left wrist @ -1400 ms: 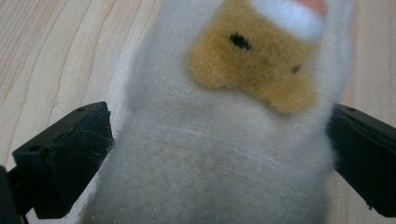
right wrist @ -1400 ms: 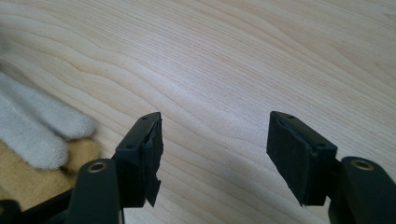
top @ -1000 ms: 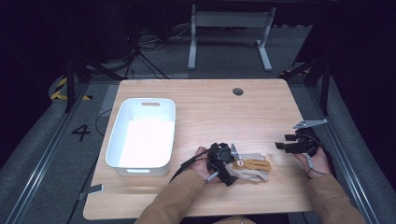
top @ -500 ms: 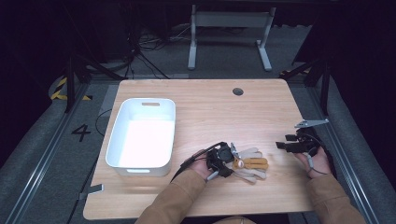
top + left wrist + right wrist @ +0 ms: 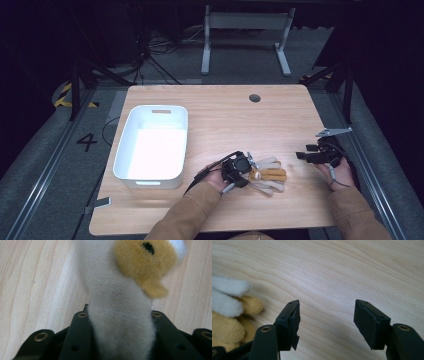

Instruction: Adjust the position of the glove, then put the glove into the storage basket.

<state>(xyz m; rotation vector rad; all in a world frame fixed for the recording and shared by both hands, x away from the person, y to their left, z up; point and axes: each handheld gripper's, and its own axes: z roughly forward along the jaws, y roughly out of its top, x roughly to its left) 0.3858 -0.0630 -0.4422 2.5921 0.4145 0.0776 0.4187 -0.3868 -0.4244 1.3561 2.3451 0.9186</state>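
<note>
While the left gripper (image 5: 243,169) clamps a pale limb of the cream-and-tan plush toy (image 5: 267,175), its jaws pressed into the fabric, the toy lies just right of the white rectangular plastic bin (image 5: 152,145) on the light wooden table (image 5: 225,110). Bare tabletop stretches beyond the bin toward the far edge. Well right of the bin, near the table's right edge, the right gripper (image 5: 325,322) stands wide open, holding nothing. Close up, the toy's form is unclear.

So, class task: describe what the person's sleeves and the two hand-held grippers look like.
Both sleeves are tan. Each hand-held gripper is black: the left hand-held gripper trails a black cable, and the right hand-held gripper carries a grey three-cornered plate on top. Up close, the jaws are flat black blocks with brass-coloured rivets.
</note>
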